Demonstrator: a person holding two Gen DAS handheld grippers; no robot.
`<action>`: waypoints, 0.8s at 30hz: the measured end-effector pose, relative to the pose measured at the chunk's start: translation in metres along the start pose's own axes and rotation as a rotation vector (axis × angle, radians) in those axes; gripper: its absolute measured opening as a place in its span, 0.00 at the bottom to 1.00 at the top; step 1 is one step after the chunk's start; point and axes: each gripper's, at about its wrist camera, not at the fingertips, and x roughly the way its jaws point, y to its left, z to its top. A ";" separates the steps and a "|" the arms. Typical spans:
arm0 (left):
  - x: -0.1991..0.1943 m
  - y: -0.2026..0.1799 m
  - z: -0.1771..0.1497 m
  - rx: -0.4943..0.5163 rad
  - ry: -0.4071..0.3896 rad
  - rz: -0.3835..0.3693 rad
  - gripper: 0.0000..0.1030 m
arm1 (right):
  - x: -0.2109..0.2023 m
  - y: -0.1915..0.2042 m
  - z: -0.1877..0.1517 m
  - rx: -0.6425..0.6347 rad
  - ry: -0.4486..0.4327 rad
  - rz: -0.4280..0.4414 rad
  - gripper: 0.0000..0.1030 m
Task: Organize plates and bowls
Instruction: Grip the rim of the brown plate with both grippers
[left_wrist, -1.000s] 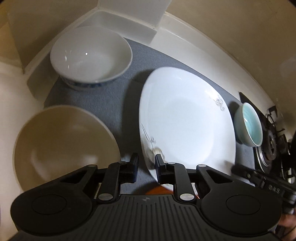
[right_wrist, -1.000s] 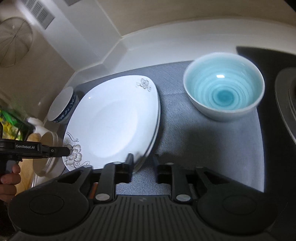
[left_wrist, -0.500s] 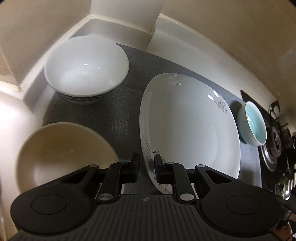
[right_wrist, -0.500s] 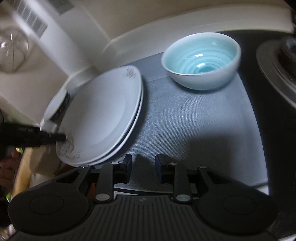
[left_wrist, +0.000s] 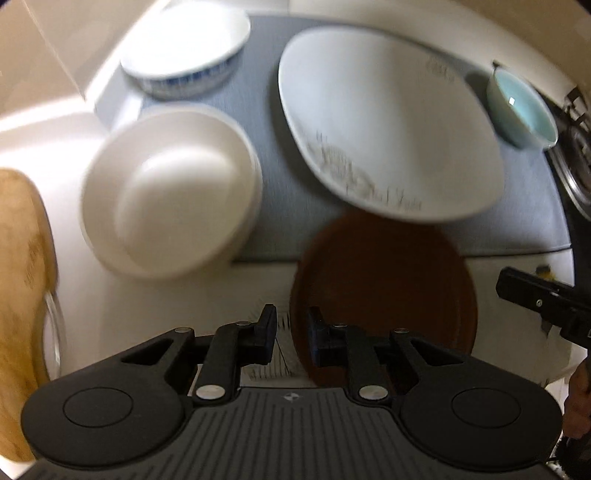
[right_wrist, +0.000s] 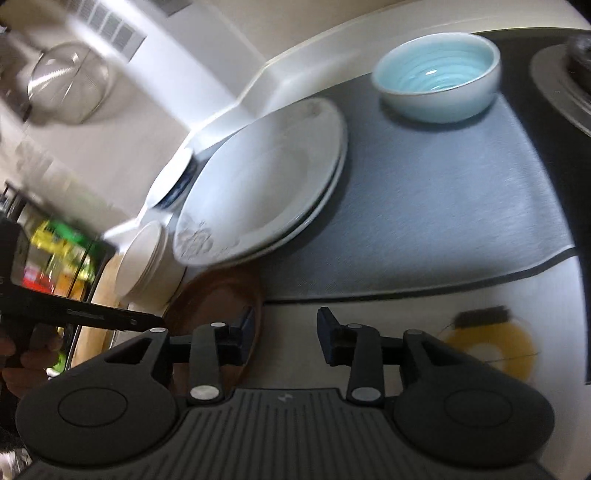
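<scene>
Left gripper (left_wrist: 291, 334) fingers straddle brown plate (left_wrist: 384, 280) rim; right gripper (right_wrist: 286, 336) fingers apart; no legible writing

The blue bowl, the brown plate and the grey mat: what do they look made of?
Blue bowl: most likely glazed ceramic; glossy, with a bright highlight and ringed blue inside. Brown plate: matte with no glare, perhaps wood or unglazed clay; too blurred to settle. Grey mat: looks like woven fabric or textured rubber, with a fine dull grain and a thin flat edge.
</scene>
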 end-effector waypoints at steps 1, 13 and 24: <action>0.004 0.000 -0.002 -0.012 0.010 0.002 0.19 | 0.002 0.002 -0.001 -0.004 0.012 0.008 0.40; 0.011 -0.003 -0.010 -0.113 -0.052 -0.012 0.19 | 0.025 0.026 0.013 -0.099 0.122 -0.004 0.39; 0.009 -0.025 -0.032 -0.127 -0.071 0.016 0.17 | 0.042 0.054 0.012 -0.264 0.200 -0.126 0.11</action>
